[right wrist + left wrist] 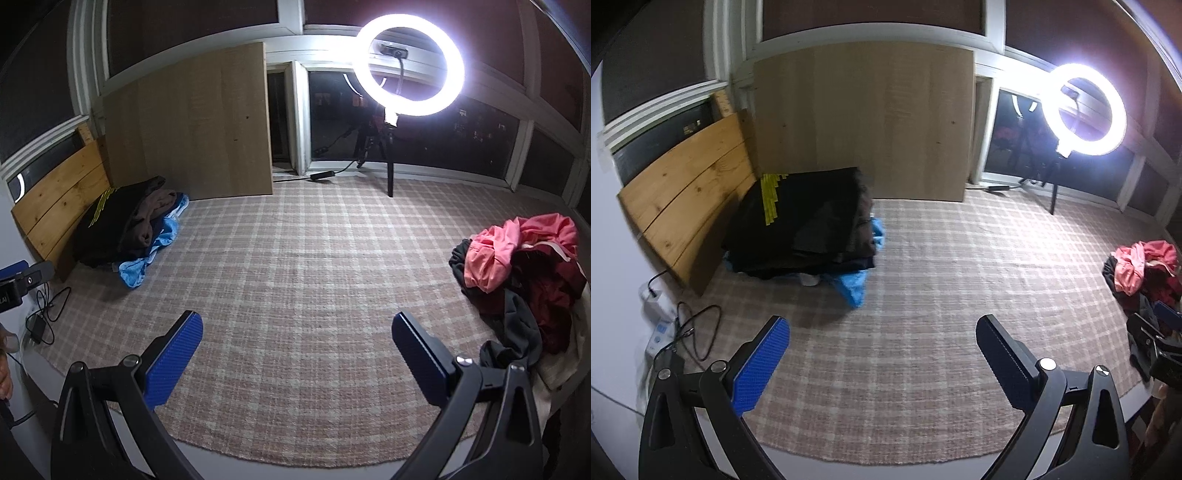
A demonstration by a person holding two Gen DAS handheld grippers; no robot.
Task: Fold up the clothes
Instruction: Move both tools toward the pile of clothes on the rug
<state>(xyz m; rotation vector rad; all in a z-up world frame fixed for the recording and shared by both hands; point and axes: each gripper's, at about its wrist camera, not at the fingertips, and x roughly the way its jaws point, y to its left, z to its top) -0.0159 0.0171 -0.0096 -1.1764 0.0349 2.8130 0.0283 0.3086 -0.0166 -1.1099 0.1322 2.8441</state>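
A plaid rug (303, 266) in pale pink and cream covers most of the floor, its curved near edge showing below both grippers. Behind it a tall light-wood panel (864, 118) leans against the window wall, with a shorter pine board (683, 192) beside it on the left. A lit ring light (410, 64) on a tripod stands at the far right edge of the rug. A stack of folded dark clothes (809, 221), with a blue garment (855, 286) sticking out from underneath, sits on the rug at the far left against the pine board. The unfolded pile of clothes (524, 266), pink, maroon and dark grey, lies in a heap on the rug's right side, just beside the right gripper. The left gripper (882, 363) and the right gripper (297, 360) both hover above bare rug with their blue-padded fingers spread wide apart, holding nothing. A black cable (698, 332) lies on the floor at the left.
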